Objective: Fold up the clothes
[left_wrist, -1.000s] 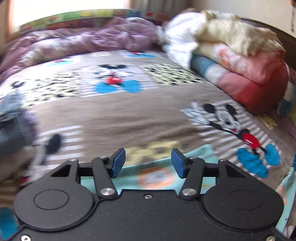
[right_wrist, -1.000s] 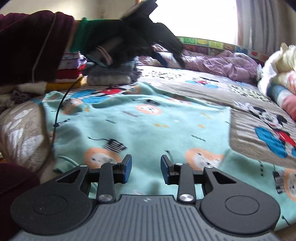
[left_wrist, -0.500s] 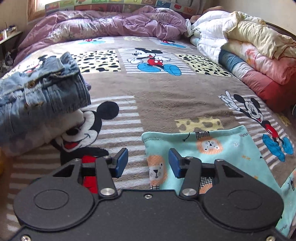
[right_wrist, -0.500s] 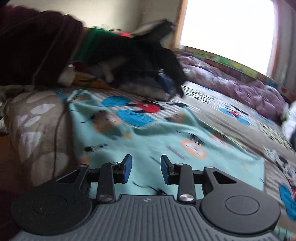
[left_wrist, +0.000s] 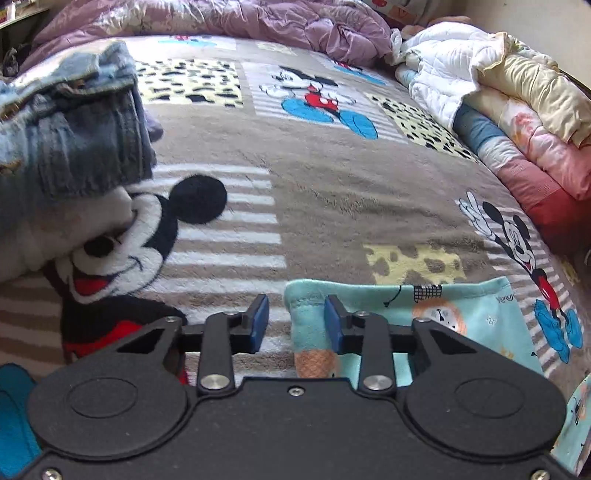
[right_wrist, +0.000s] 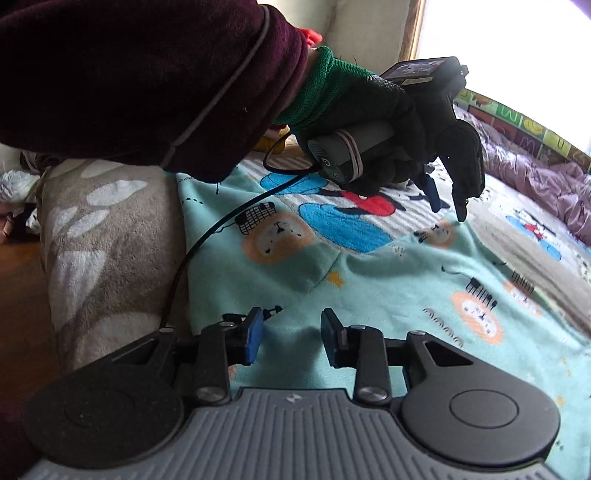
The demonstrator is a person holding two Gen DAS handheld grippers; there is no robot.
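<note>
A teal fleece garment (left_wrist: 461,314) with lion prints lies spread flat on the Mickey Mouse blanket (left_wrist: 332,192). My left gripper (left_wrist: 295,323) is open and low over the garment's far left corner, whose hem sits between the blue pads. In the right wrist view, a gloved hand (right_wrist: 369,110) holds the left gripper (right_wrist: 447,203) at the far edge of the garment (right_wrist: 406,295). My right gripper (right_wrist: 291,339) is open just above the near part of the cloth, with nothing between its fingers (right_wrist: 253,339).
A folded denim jacket (left_wrist: 74,147) lies left of the garment. A purple duvet (left_wrist: 258,22) lies at the far side and stacked quilts (left_wrist: 517,122) on the right. A dark sleeve (right_wrist: 129,74) and a black cable (right_wrist: 221,229) cross the right view; the bed's edge (right_wrist: 92,240) drops to the floor.
The left gripper has moved closer and lower onto the garment's corner. The right view has swung left, and the gloved hand with the left gripper has come nearer and lower over the far edge.
</note>
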